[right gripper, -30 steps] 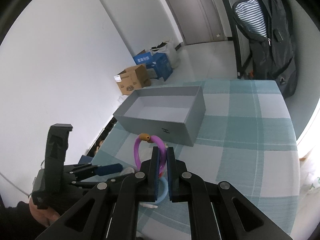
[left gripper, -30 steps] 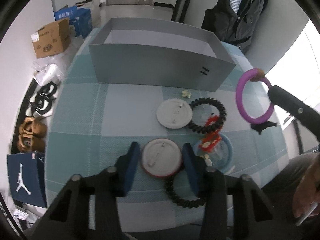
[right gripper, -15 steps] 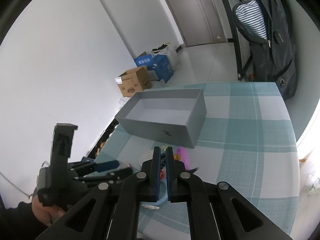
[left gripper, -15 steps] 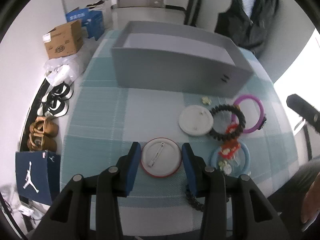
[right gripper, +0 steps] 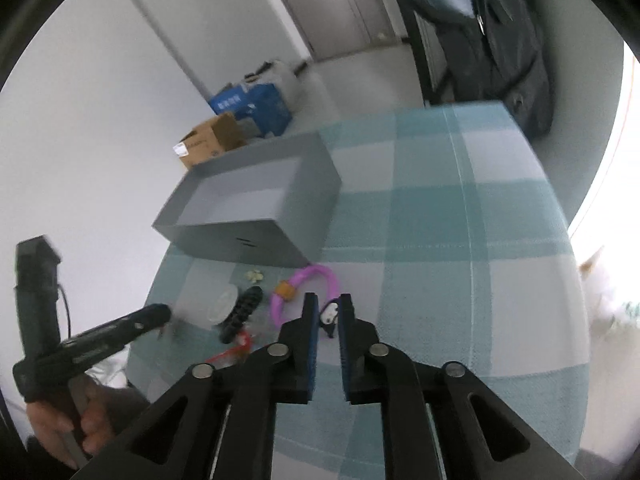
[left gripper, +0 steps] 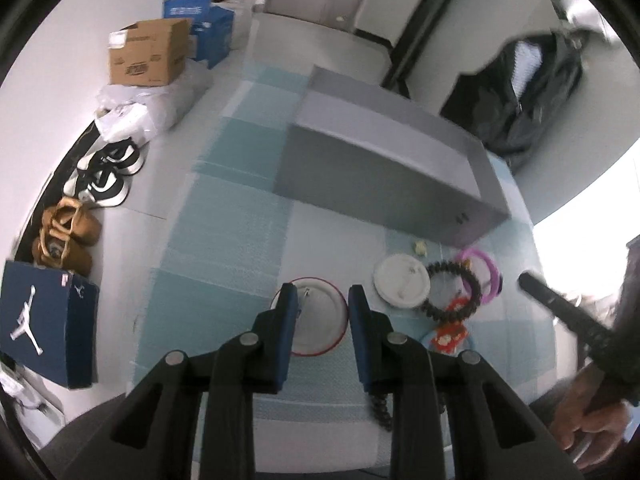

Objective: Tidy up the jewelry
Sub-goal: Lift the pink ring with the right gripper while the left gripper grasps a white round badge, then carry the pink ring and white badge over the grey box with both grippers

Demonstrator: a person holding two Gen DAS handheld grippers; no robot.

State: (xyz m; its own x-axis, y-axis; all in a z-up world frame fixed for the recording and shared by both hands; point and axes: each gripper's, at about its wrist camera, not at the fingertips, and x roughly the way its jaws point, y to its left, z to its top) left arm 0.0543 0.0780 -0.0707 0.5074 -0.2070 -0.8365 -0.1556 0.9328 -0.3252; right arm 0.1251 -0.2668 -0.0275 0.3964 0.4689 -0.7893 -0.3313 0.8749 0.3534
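Observation:
A red-rimmed white badge [left gripper: 316, 322] lies on the checked tablecloth. My left gripper [left gripper: 323, 306] hovers over it with jaws closing; the fingertips straddle its rim without pressing. The purple bracelet [right gripper: 306, 280] rests on the cloth in front of the grey open box [right gripper: 248, 236]. Its black-and-white charm [right gripper: 329, 316] sits in the narrow gap of my right gripper [right gripper: 329, 306], whose jaws are opening and do not pinch it. In the left wrist view, the purple bracelet [left gripper: 486, 268] lies beside a black bead bracelet [left gripper: 452, 292] and a plain white badge [left gripper: 402, 284].
A red trinket [left gripper: 452, 334], a blue ring [left gripper: 430, 340], a second black bead strand [left gripper: 380, 408] and a small cream flower [left gripper: 420, 246] lie nearby. Shoes [left gripper: 104, 176] and cardboard boxes [left gripper: 148, 56] are on the floor left. A dark jacket [left gripper: 532, 92] hangs behind.
The purple bracelet, held up in my right gripper a second ago, now lies on the cloth and those jaws have parted. My left jaws have narrowed over the red-rimmed badge.

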